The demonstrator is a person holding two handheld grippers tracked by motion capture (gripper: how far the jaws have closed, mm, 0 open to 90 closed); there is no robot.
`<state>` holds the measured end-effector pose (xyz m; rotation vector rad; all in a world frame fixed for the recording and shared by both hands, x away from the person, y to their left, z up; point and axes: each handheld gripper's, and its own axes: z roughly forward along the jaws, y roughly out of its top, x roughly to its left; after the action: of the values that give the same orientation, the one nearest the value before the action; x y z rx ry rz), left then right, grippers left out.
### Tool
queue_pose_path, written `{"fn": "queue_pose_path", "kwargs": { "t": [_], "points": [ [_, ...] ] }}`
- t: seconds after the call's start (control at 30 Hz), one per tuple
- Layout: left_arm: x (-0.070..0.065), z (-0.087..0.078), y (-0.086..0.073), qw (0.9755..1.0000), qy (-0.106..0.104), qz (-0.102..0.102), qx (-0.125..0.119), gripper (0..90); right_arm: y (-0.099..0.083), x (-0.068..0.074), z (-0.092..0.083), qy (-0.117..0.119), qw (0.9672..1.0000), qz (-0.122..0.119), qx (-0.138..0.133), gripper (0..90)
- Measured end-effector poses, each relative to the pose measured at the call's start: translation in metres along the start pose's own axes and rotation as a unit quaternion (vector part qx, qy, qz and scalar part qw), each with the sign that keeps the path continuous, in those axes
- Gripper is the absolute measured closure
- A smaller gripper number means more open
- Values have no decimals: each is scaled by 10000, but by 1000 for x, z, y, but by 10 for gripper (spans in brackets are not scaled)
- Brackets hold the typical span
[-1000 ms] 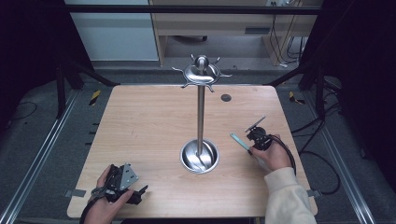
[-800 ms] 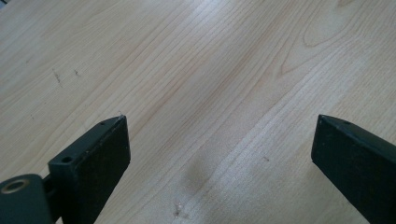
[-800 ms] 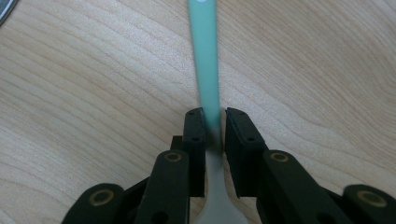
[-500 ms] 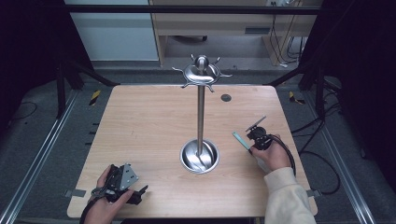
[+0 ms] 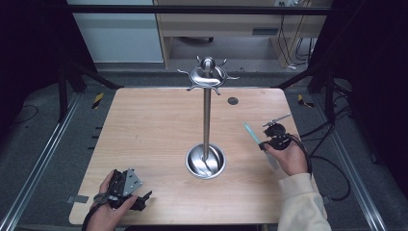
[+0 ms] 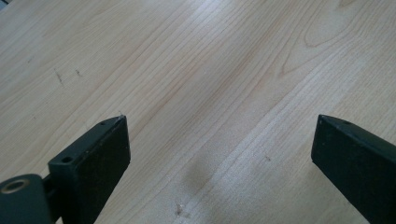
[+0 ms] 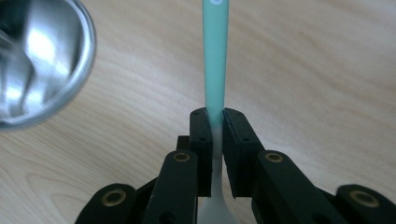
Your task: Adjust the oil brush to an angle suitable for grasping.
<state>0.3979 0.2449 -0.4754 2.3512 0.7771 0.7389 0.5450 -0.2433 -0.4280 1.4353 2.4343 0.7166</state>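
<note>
A tall metal stand [image 5: 207,115] with a ring of hooks [image 5: 208,75] on top rises from a round shiny base dish [image 5: 206,161] at the table's middle; the dish's rim [image 7: 42,60] also shows in the right gripper view. Right of it, my right gripper [image 5: 263,144] is shut on a utensil with a pale green handle [image 5: 250,133], lifted off the wood. Its jaws have just been closing, and they pinch the handle [image 7: 215,56] at my right gripper [image 7: 215,119], with the handle pointing away. My left gripper [image 5: 139,199] rests open at the front left, nothing between its jaws [image 6: 219,140].
A small dark round grommet [image 5: 233,100] sits in the wooden table [image 5: 144,125] behind the stand. Black frame bars and cables [image 5: 332,163] run along the table's right side. Bare wood lies between my two grippers.
My right gripper has risen off the table with the green-handled utensil in it and drifted slightly away from me. The left gripper has stayed where it was.
</note>
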Motion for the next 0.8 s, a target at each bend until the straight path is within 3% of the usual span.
{"fn": "queue_pose_path", "kwargs": {
  "t": [0.03,0.07,0.2,0.37,0.4,0.63,0.8],
  "points": [
    [0,0,0,10000,0,0,0,41,0,0,0,0,10000,0,0,828],
    [0,0,0,10000,1,-1,0,40,1,-1,-9,47,9996,64,-266,828],
    [0,0,0,10000,1,8,0,40,3,-2,-24,85,9976,77,-690,828],
    [0,0,0,10000,-6,4,-7,41,5,0,-39,100,9953,61,-960,828],
    [1,0,0,10000,-3,-1,-11,40,6,1,-47,126,9930,51,-1170,828],
    [1,0,0,10000,1,-7,-13,41,11,7,-68,146,9881,-2,-1531,828],
    [1,0,0,10000,-2,-1,-10,41,12,11,-87,210,9823,-54,-1863,828]
  ]
}}
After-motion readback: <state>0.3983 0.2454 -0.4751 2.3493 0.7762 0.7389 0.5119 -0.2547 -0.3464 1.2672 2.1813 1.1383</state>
